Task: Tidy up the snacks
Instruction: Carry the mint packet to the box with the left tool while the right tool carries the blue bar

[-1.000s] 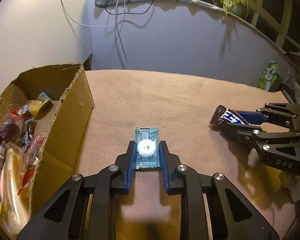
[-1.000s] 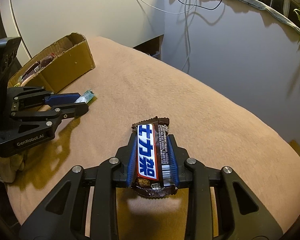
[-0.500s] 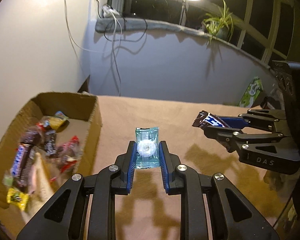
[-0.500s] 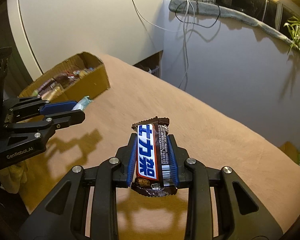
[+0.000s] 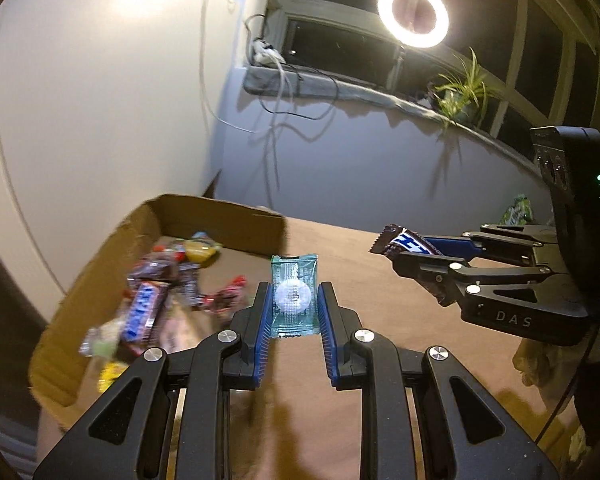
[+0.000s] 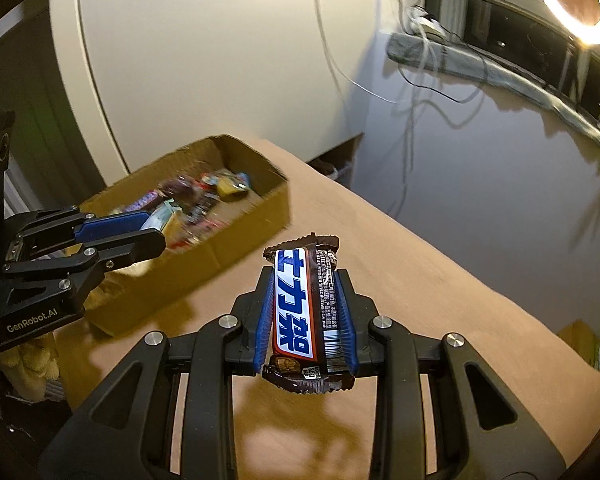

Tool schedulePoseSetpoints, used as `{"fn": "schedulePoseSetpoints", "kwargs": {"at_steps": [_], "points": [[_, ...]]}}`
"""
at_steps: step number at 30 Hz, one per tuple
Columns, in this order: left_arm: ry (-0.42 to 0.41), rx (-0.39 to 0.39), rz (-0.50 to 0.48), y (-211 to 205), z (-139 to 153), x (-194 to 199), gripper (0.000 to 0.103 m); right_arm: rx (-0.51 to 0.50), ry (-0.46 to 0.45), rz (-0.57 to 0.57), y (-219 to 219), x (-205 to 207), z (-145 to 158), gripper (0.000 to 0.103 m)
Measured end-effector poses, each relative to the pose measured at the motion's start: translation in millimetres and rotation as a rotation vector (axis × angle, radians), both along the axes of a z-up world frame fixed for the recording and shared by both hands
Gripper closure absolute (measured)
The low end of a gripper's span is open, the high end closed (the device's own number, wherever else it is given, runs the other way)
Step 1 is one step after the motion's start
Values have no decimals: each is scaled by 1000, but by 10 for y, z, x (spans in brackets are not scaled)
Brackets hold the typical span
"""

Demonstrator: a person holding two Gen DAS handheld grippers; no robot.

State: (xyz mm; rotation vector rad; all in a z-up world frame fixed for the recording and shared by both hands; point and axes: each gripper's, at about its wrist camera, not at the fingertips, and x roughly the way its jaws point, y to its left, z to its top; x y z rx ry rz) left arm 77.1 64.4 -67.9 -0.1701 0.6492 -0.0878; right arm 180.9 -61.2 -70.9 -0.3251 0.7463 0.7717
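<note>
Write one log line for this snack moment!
left gripper: shut on mint candy | right gripper: shut on chocolate bar | cardboard box: holds snacks | both lifted

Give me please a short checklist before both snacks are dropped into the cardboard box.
1. Left gripper grips the teal mint sachet: ok.
2. Right gripper grips the brown chocolate bar with blue-white label: ok.
3. Open brown cardboard box has free room: ok.
4. Sachet is above the box opening: cannot tell.
5. Chocolate bar is above the box: not ok, it is over the tan cloth.
</note>
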Motion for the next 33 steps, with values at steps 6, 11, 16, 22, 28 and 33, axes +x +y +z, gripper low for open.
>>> {"fn": "schedulePoseSetpoints", "kwargs": {"at_steps": [6,11,16,22,28,33], "points": [[-9,-8,33,266,28,-112,82,3,0,44,378,-36,26,73],[-16,-6,52,433,41,-178,82,6,3,71,650,-35,33,73],[-18,-5,72,588,22,-195,82,9,13,86,877,10,28,73],[-12,-8,88,725,-26,-203,82,8,33,101,1136,71,-35,73],[-1,-8,98,783,-49,-198,82,-5,51,128,1322,78,-111,73],[2,-9,105,816,-46,-217,82,-7,70,145,1417,91,-156,73]]}}
